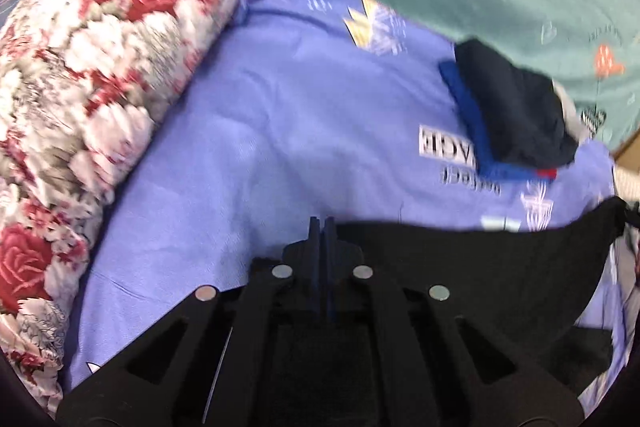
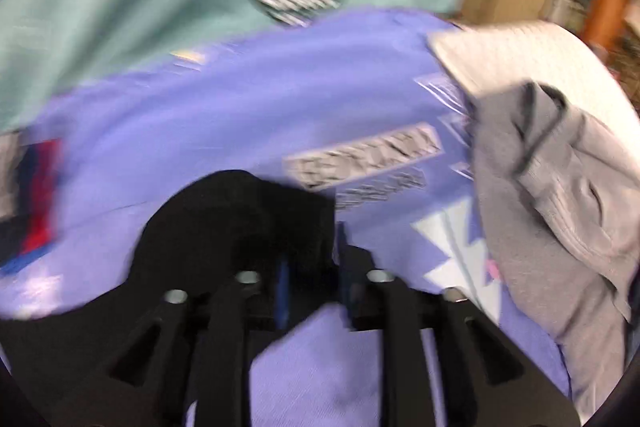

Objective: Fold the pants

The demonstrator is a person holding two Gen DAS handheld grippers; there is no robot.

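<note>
Black pants (image 1: pixel 460 267) held up over purple sheet (image 1: pixel 280 107).
L gripper (image 1: pixel 322 227) clamped on pants edge; fabric stretched rightward toward R gripper (image 2: pixel 312 267), jaws apart, cloth draped at left pad.

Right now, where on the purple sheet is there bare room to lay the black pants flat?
The widest free patch of purple sheet lies between the floral quilt roll and the folded dark clothes, ahead of the black pants. It is crowded toward the grey garments and white fabric in the right wrist view.
</note>
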